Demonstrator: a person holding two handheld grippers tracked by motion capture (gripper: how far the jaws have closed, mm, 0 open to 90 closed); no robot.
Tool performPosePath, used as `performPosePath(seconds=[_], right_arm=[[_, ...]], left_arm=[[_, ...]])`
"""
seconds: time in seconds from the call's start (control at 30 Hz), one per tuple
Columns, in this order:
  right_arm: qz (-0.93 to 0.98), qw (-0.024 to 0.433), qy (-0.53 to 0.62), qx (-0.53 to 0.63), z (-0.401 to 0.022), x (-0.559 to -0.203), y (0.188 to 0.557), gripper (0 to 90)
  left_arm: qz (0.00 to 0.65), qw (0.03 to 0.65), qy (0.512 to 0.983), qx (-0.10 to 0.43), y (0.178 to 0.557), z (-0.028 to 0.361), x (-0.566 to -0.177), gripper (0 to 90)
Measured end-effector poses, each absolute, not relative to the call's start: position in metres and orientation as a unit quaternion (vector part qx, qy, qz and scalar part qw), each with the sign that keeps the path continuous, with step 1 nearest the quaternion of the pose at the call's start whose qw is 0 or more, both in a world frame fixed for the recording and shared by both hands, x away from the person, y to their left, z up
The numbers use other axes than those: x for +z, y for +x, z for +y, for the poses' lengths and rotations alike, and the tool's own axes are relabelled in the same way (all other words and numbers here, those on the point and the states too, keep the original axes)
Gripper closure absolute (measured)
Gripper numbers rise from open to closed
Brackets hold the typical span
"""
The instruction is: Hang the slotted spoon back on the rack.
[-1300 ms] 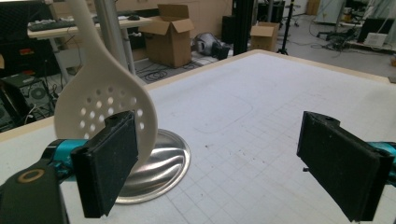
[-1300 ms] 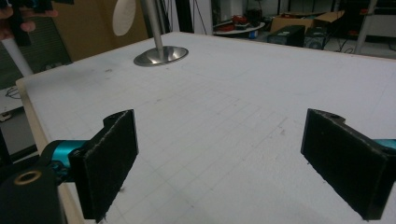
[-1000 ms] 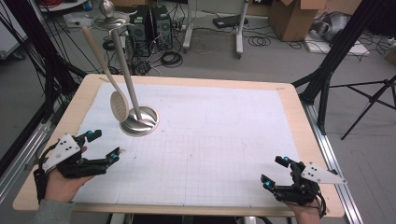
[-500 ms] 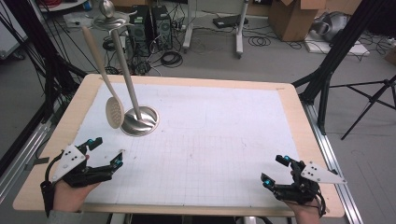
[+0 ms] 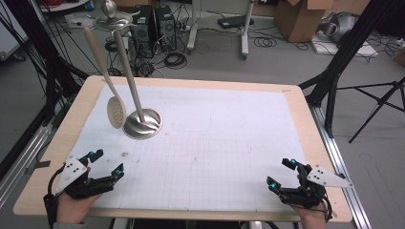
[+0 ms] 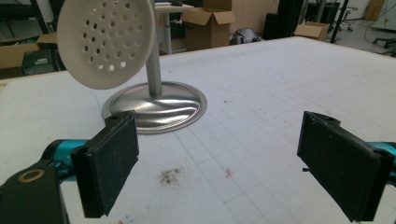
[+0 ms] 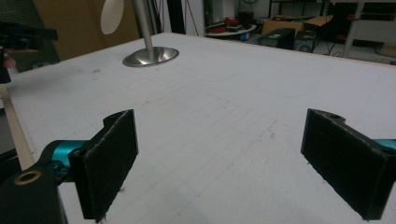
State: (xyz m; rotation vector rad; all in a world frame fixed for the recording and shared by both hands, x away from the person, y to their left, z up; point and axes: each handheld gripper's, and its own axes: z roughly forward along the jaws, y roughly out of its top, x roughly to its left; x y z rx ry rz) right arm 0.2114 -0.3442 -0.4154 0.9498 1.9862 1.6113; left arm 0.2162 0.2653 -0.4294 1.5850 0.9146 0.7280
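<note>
**Both grippers spread wide and holding nothing, slotted spoon hanging on the stand**

So the person has both grippers parked at the near edge of the table (image 5: 296, 95), one at each corner. The left gripper (image 5: 106, 165) sits at the near left, jaws wide apart with nothing between them, pointed toward the far left part of the table. In the left gripper view its two black pads (image 6: 109, 165) frame bare grid mat and a small dark smudge (image 6: 169, 175) on the surface.

The right gripper (image 5: 281, 172) is at the near right corner, well apart from the left one. Same deal: jaws spread, nothing pinched. The right gripper view looks across the white grid mat (image 7: 224, 121) between the pads toward the stand far off.

The main thing here is the metal stand (image 5: 142, 123) on the far left part of the mat, a round shiny base with a pole rising from it, leaning in the high view. A cream-coloured slotted spoon (image 5: 116, 112) hangs beside the pole, its round perforated head down near the base but looking clear of it in the left gripper view. The holes in the head (image 6: 106, 39) are easy to see from there.

Behind the table there's floor clutter: cardboard boxes (image 5: 298, 19), cables, a computer tower (image 5: 153, 26).
</note>
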Motion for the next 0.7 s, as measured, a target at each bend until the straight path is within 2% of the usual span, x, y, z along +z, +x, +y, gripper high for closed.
performPosePath(seconds=[0.7], right_arm=[[0.689,0.239,0.367,0.577,-0.353,-0.424,0.210,9.9]], left_arm=[[0.429,0.518,0.658,0.339,0.198,0.286,-0.436,13.1]])
